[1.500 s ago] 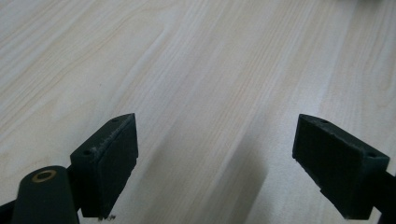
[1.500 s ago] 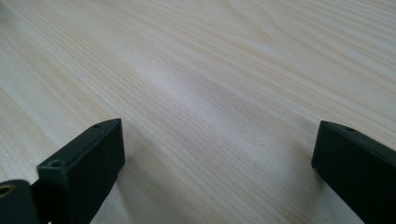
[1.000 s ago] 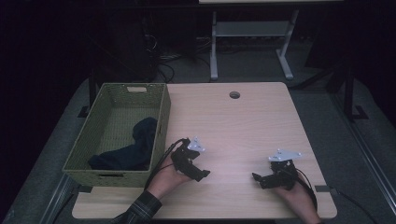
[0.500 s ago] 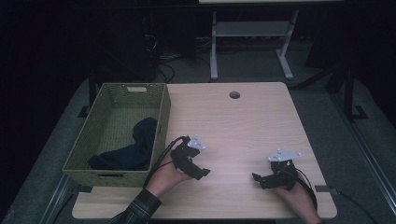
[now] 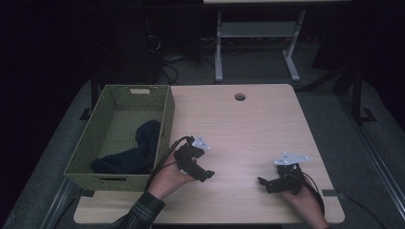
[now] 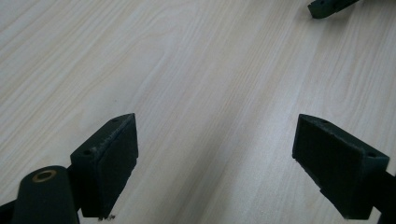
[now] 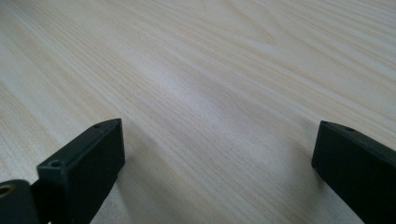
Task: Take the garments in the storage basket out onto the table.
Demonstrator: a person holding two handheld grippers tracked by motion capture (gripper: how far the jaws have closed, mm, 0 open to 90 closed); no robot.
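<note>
My left gripper (image 5: 204, 174) rests low over the pale wood table (image 5: 239, 129), just right of the basket, held by a hand in a plaid sleeve. In the left gripper view its jaws (image 6: 215, 158) stand wide apart over bare wood, open and empty. My right gripper (image 5: 263, 183) sits near the table's front right, jaws pointing left. Seen in the right gripper view, it (image 7: 217, 158) is open too, with only wood grain between the pads. A tip of the right gripper's black jaw (image 6: 331, 5) pokes into the top right of the left gripper view.
A green woven basket (image 5: 167, 119) stands on the table's left side, with a dark cloth (image 5: 138, 148) lying in its near half. A round cable hole (image 5: 239, 97) sits near the table's far edge. Behind the table stands a white metal frame (image 5: 258, 33).
</note>
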